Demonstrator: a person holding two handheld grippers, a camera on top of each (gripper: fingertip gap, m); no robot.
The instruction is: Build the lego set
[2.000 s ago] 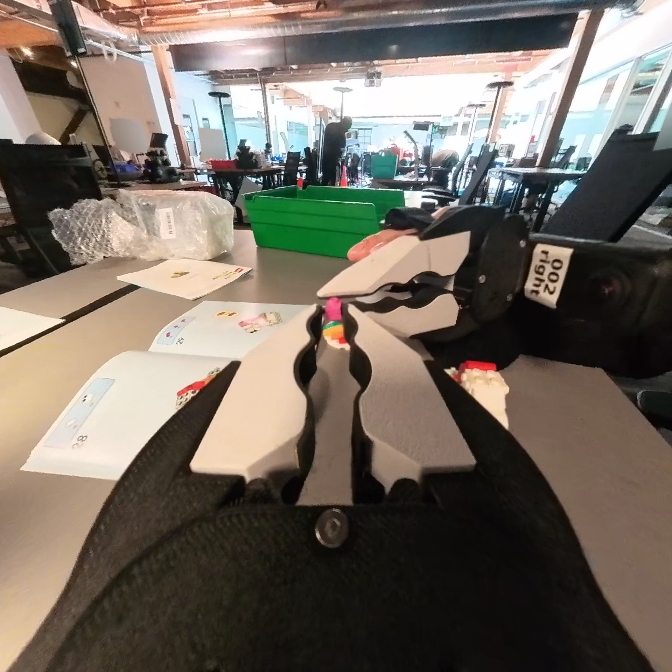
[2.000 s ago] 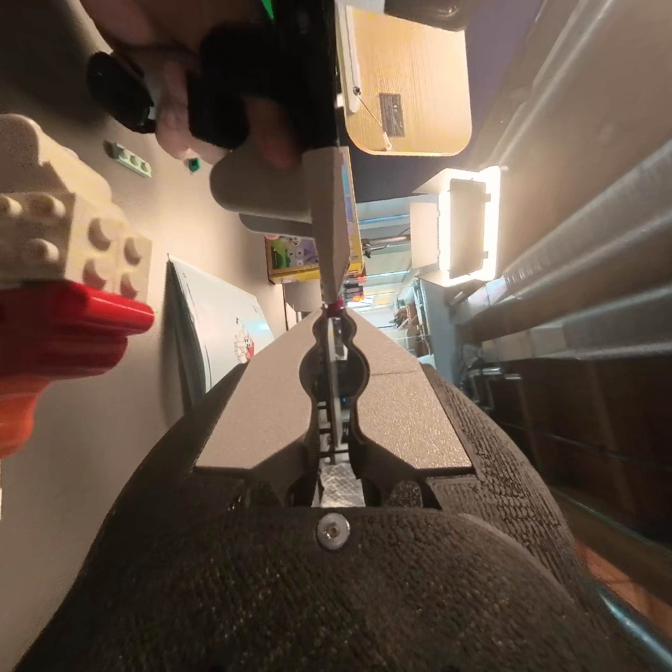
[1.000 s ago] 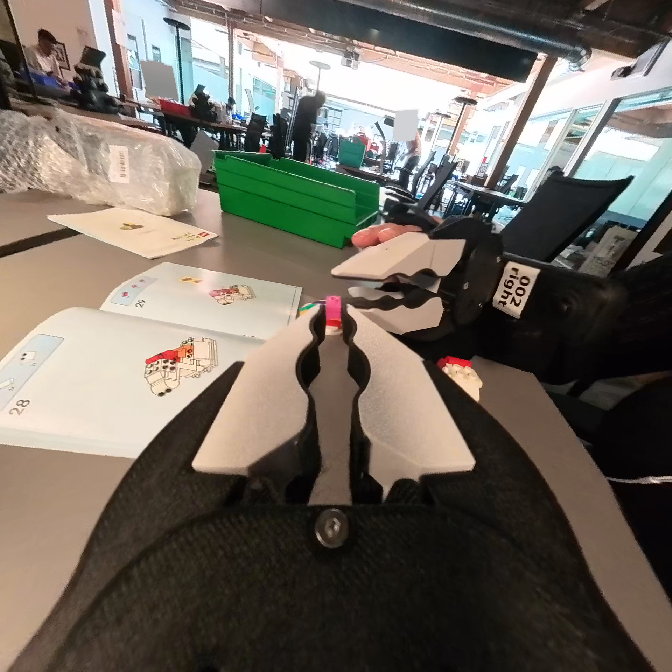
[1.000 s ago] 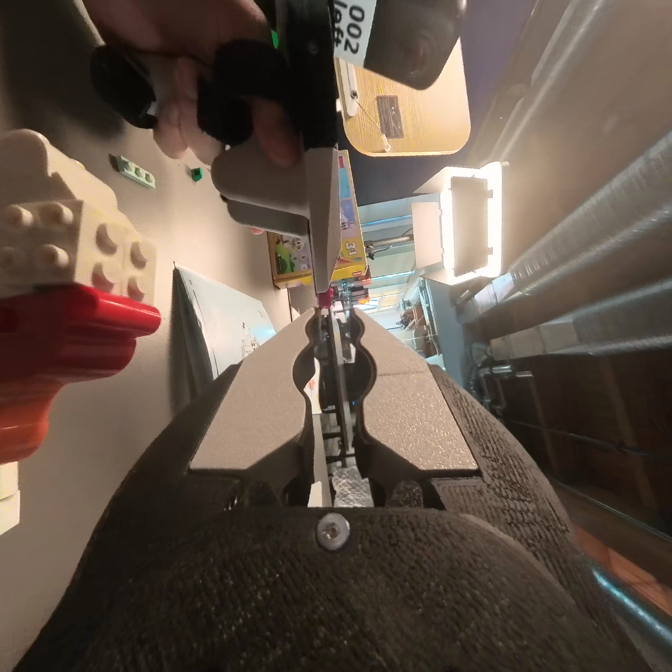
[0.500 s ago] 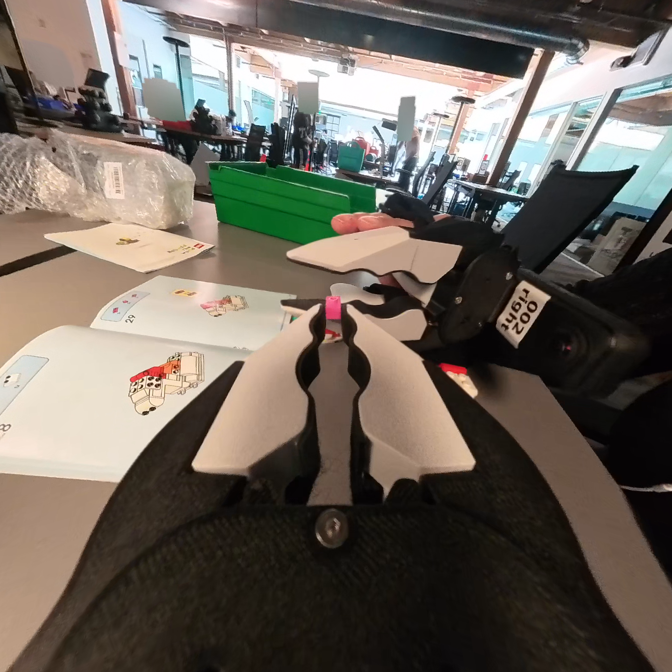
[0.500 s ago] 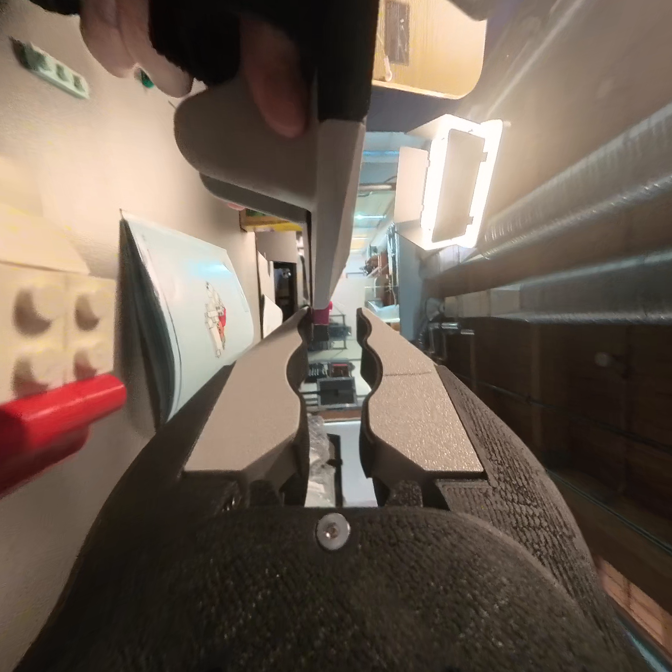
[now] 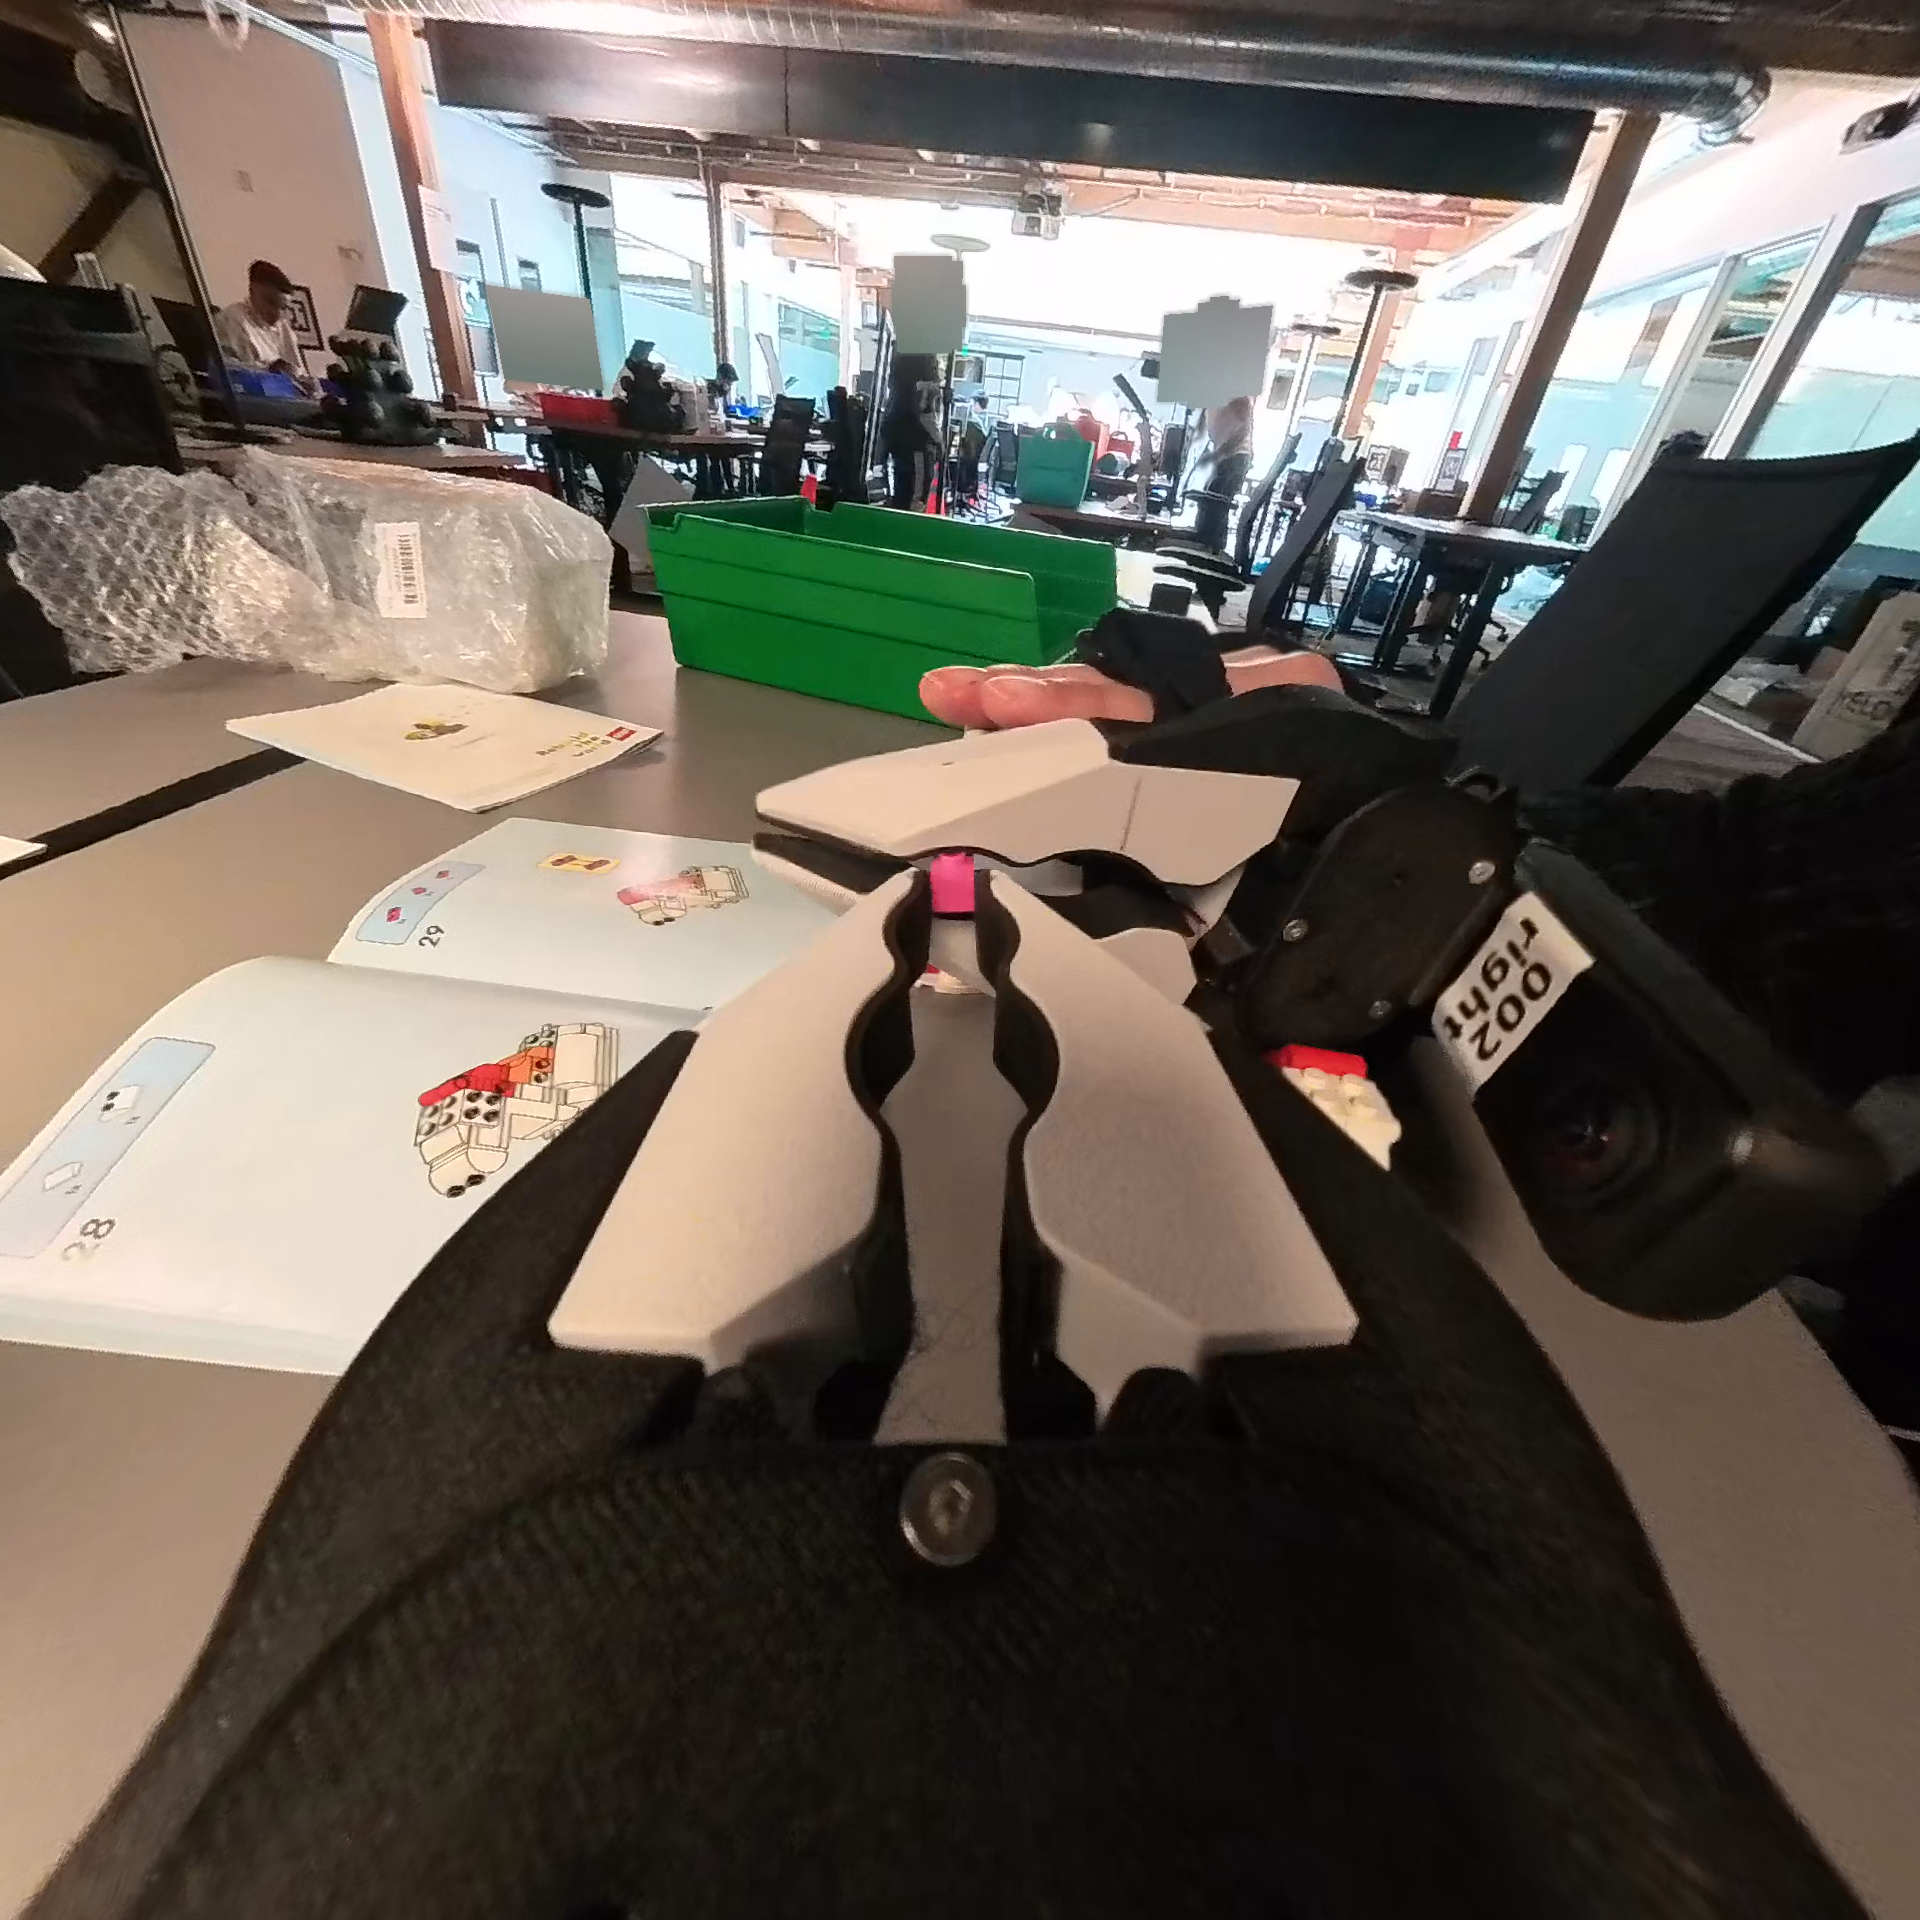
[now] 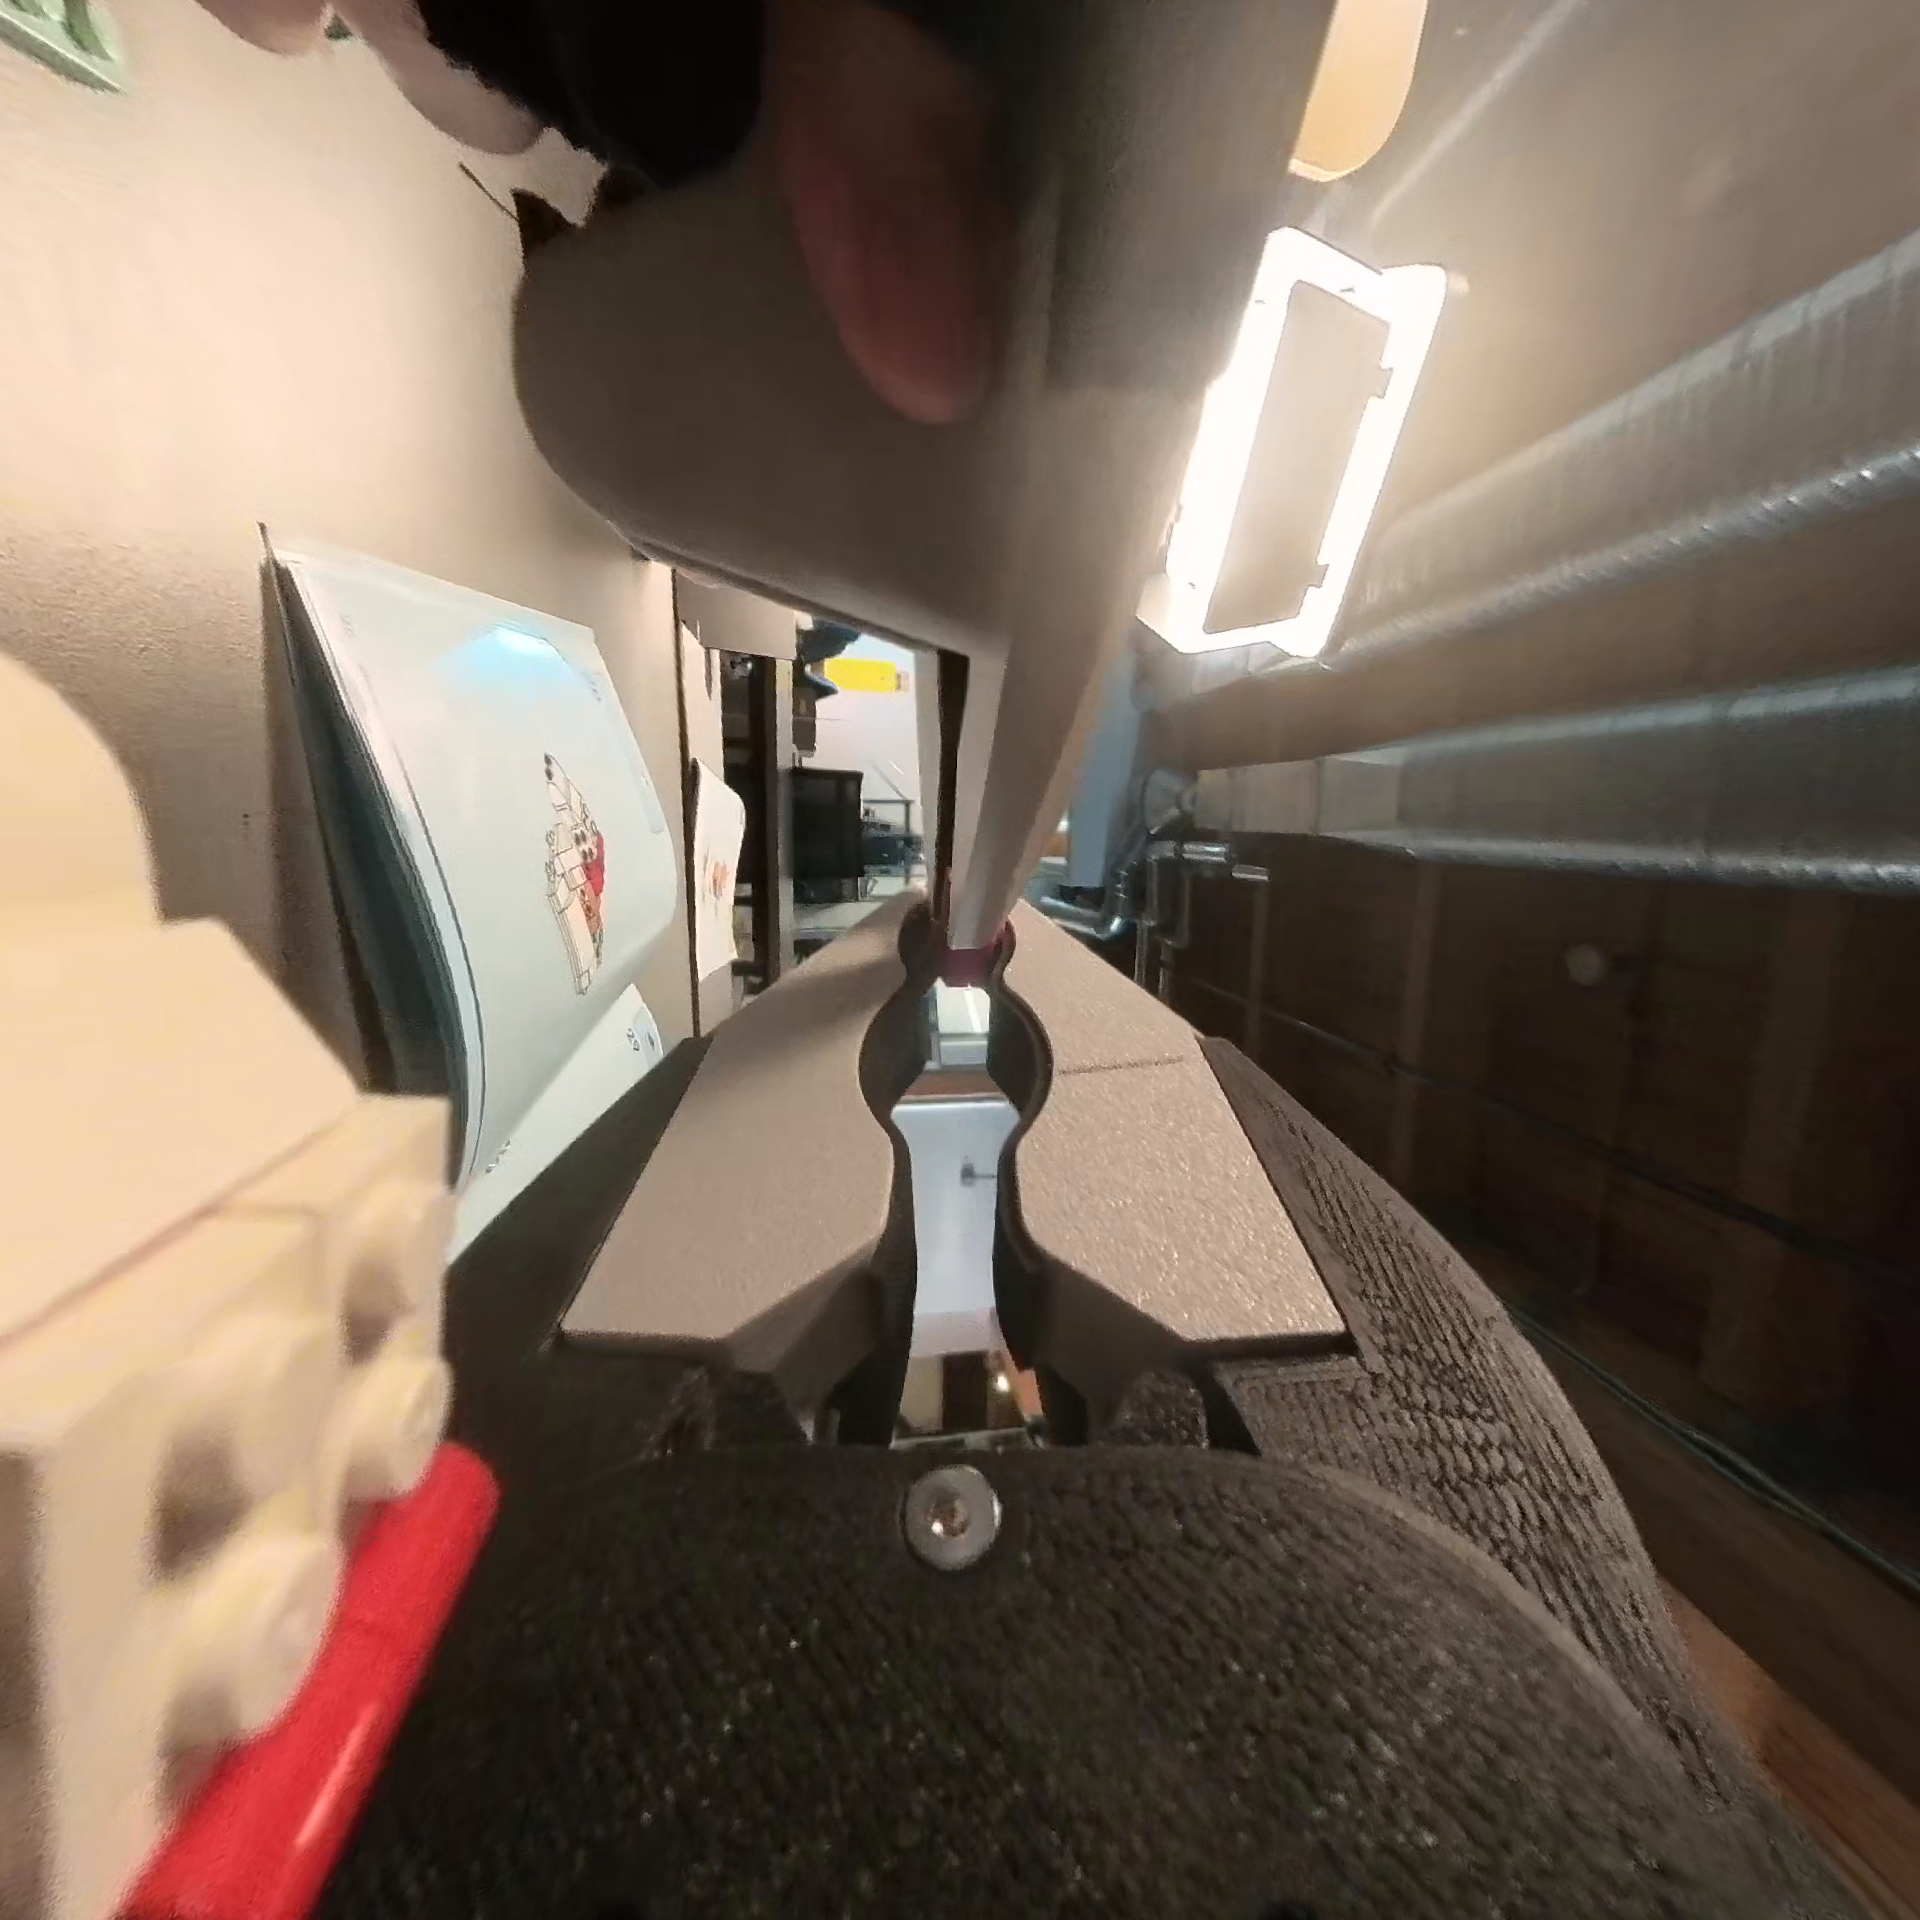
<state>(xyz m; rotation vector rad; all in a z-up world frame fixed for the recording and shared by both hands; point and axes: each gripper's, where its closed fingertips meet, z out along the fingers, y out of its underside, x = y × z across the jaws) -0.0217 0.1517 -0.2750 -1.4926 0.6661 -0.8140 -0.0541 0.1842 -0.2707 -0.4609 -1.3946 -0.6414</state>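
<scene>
My left gripper [image 7: 954,885] is shut on a small pink Lego piece [image 7: 953,894], held above the table. My right gripper [image 8: 958,940] reaches in from the right, turned on its side, and its tips are closed on the same pink piece [image 8: 962,962]. In the left wrist view the right gripper [image 7: 774,826] lies across my left tips. In the right wrist view a finger of the left gripper [image 8: 1023,727] comes down onto the piece. A white and red Lego build [image 7: 1340,1091] sits on the table under the right gripper; it is close and blurred in the right wrist view [image 8: 208,1351].
An open instruction booklet [image 7: 312,1091] lies on the grey table at the left. Behind it are a second leaflet [image 7: 447,743], a bubble-wrap bag [image 7: 312,582] and a green bin [image 7: 862,613]. A black chair [image 7: 1662,582] stands at the right. A green plate [image 8: 73,42] lies farther off. One gripper's finger ends stand about 4 centimeters off the other's.
Half a second ago the right gripper's jaws stood open beside the pink piece; now they are closed on it. The left gripper has kept its hold throughout.
</scene>
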